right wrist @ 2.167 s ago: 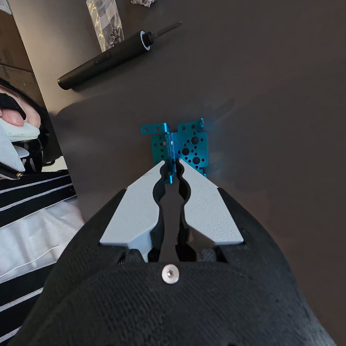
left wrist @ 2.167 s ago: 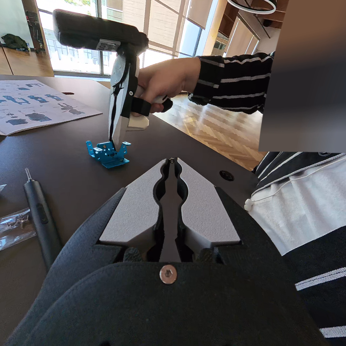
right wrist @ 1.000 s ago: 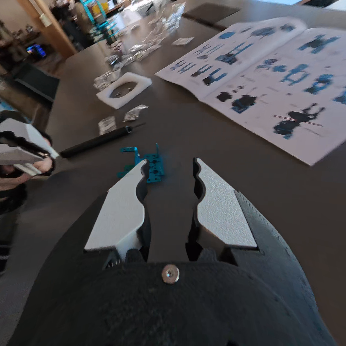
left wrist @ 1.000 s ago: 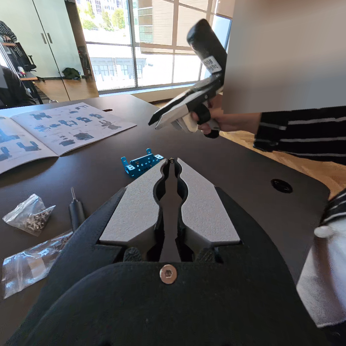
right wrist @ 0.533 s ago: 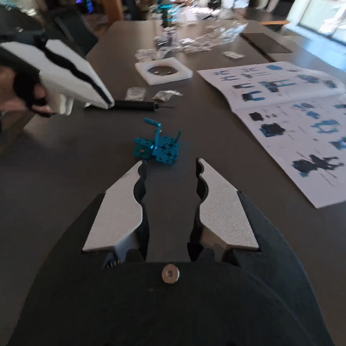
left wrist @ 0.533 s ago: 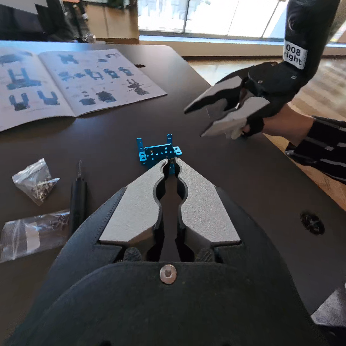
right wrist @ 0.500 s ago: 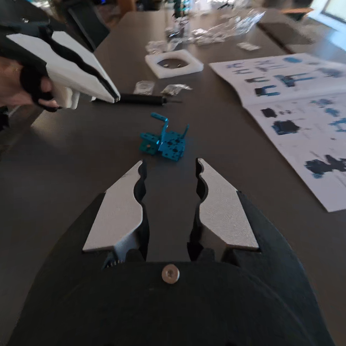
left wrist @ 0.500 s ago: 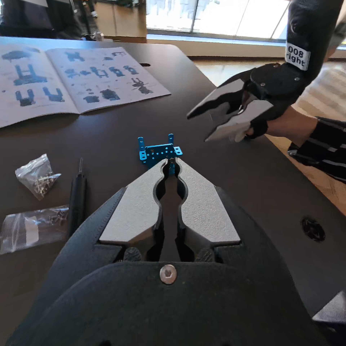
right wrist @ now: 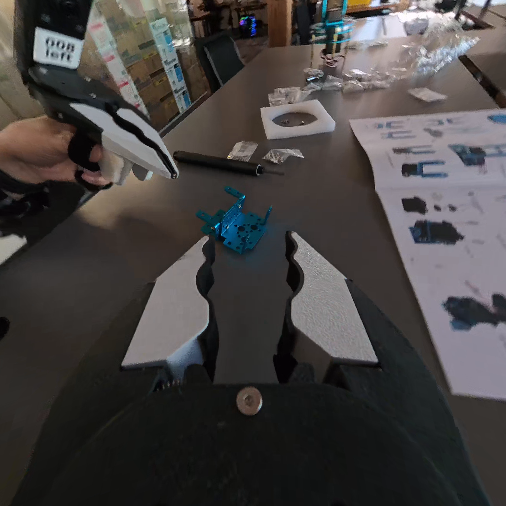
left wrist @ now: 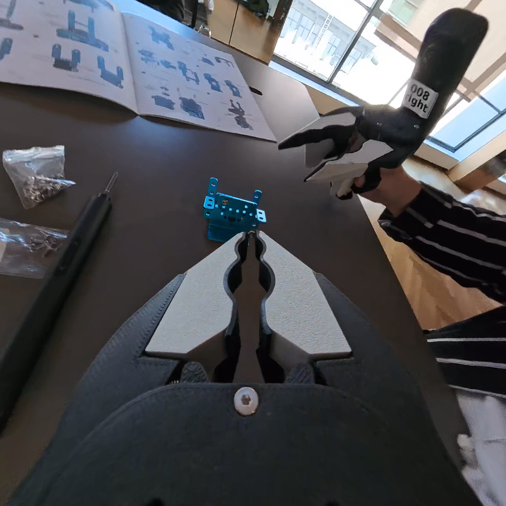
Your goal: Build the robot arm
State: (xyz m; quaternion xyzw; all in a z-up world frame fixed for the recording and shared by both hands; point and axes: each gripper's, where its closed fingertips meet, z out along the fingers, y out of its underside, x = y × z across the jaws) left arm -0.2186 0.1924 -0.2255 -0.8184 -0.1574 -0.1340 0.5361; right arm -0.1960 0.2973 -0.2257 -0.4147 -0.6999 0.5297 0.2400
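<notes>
Left wrist view: blue bracket (left wrist: 232, 213) lies on the dark table (left wrist: 164, 164). Left gripper (left wrist: 251, 235) just short of the bracket, fingers pinched together on a tiny screw-like part (left wrist: 251, 233); kind not certain. Right gripper (right wrist: 247, 238) hovers above the bracket's other side, fingers apart, holding nothing. Screwdriver (right wrist: 219, 163) lies beyond the bracket, screw bags (right wrist: 282, 156) and foam block (right wrist: 297, 119) farther off, open manual (right wrist: 438, 205) to the bracket's right. Judgement: that small part needs a steady pinch.
</notes>
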